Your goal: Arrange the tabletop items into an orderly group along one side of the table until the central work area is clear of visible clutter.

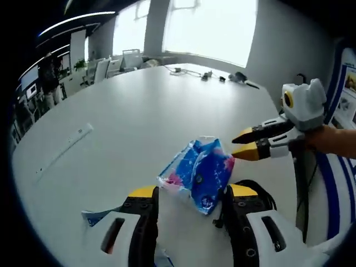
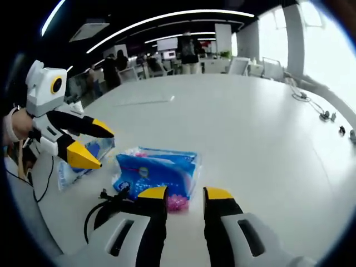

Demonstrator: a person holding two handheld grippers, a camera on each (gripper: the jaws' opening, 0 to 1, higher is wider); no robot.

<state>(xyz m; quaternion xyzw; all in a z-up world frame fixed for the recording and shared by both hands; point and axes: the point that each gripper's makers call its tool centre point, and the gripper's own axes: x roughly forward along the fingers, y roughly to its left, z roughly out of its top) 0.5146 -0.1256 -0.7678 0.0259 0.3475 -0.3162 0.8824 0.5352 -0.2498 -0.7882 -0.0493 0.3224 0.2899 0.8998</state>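
A blue and pink plastic packet (image 1: 197,172) lies on the white table (image 1: 139,111), just ahead of my left gripper (image 1: 192,192), whose jaws stand wide apart on either side of its near end. My right gripper (image 1: 245,143) comes in from the right, open by a small gap, with its yellow tips beside the packet's upper right corner. In the right gripper view the same packet (image 2: 156,172) lies in front of my right gripper (image 2: 185,193). My left gripper (image 2: 93,143) hovers open over a second pale blue pack (image 2: 83,164).
A black cable (image 2: 105,206) coils near the table edge beside the packet. A clear ruler (image 1: 67,147) lies farther out on the table. Small chargers and cords (image 1: 206,75) sit at the far end. Chairs and people stand beyond the table.
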